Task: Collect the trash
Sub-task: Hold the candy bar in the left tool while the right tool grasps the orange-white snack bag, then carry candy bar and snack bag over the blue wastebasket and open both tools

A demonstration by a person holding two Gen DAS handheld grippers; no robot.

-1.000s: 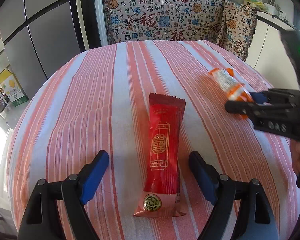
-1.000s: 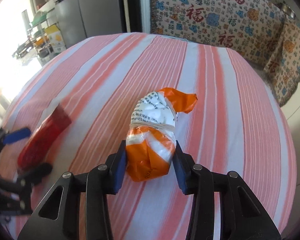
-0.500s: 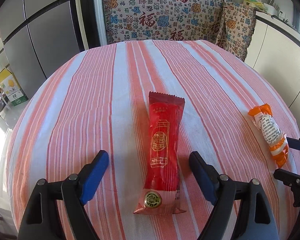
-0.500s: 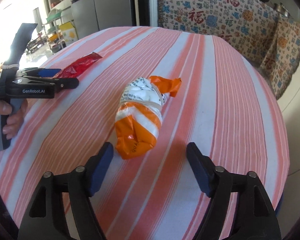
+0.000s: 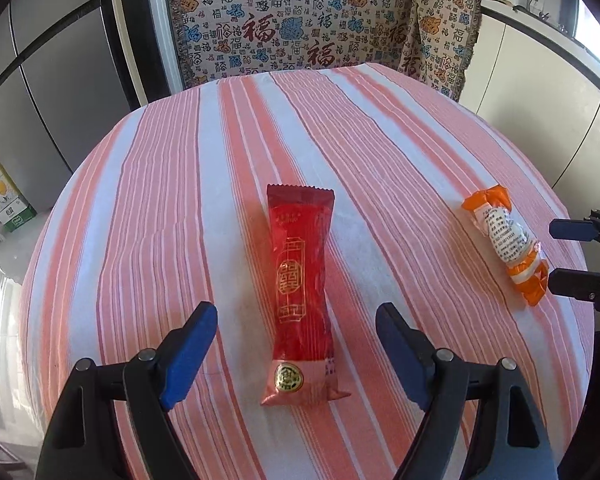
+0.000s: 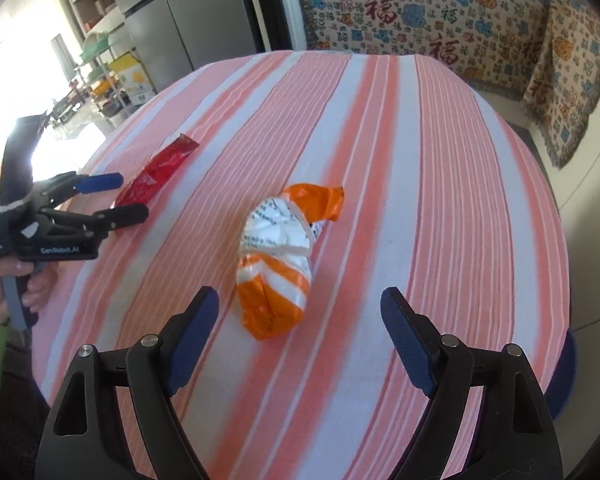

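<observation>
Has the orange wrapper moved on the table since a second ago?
Yes. The orange wrapper went from the cloth's far right stripes toward the near right edge of the striped tablecloth, while the red wrapper stayed put.

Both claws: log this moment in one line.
left claw: closing, astride red wrapper, no contact | right claw: open, orange-white wrapper on striped tablecloth

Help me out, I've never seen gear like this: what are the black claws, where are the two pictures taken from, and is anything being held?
Each claw is a hand-held two-finger gripper with a camera looking along its fingers. The left wrist view shows the left gripper open around a red wrapper lying on the striped tablecloth. The right wrist view shows the right gripper open, just short of an orange-and-white wrapper, with a hand holding the other gripper. Nothing is held; both wrappers lie on the cloth.
</observation>
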